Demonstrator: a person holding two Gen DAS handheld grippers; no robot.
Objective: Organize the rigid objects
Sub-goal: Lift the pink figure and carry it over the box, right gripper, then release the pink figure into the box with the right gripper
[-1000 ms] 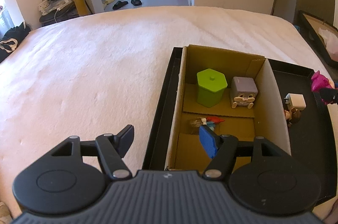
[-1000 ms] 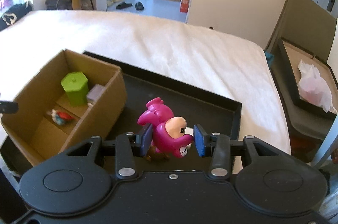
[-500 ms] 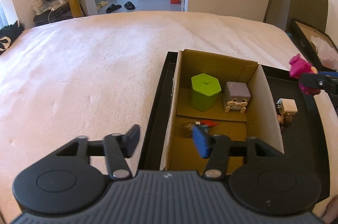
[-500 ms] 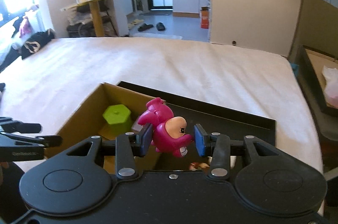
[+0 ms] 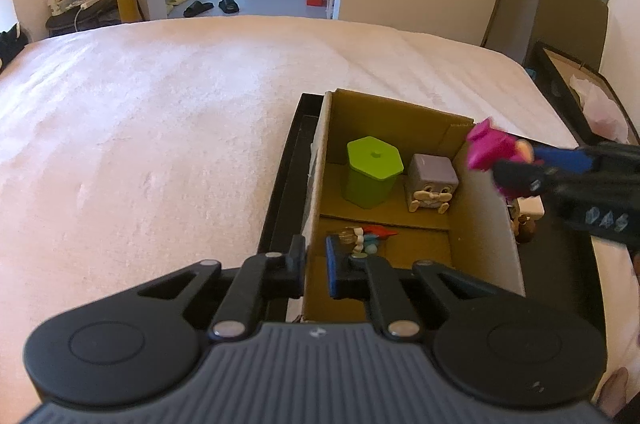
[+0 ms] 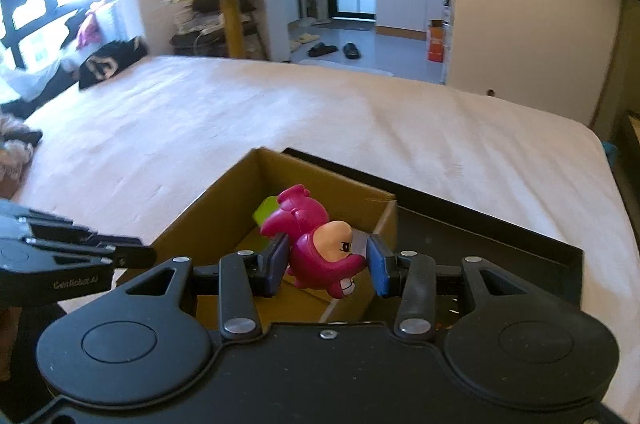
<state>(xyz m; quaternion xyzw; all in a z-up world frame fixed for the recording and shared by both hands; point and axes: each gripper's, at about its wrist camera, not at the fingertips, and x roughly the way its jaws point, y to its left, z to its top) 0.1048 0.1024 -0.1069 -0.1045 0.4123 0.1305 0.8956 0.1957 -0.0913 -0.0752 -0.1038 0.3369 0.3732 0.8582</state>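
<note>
Right gripper [image 6: 327,264] grasps a magenta plastic cartoon figure [image 6: 316,244], suspended over the right wall of the open brown cardboard box [image 5: 486,224]. Left gripper [image 5: 316,266] is clamped on the box's left wall. The box sits in a shallow black tray [image 5: 282,192] and contains a lime-green hexagonal container [image 5: 372,172], a grey cube-shaped figure [image 5: 431,182] and a small red-capped figure [image 5: 366,238].

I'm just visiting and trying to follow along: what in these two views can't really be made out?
- Left wrist view: the small toy in the cardboard box's near compartment is too small to identify and partly behind the left gripper.
- Left wrist view: items on the black tray are mostly hidden by the right gripper and its blurred pink figure.
- Right wrist view: the green container is mostly behind that figure.
</note>
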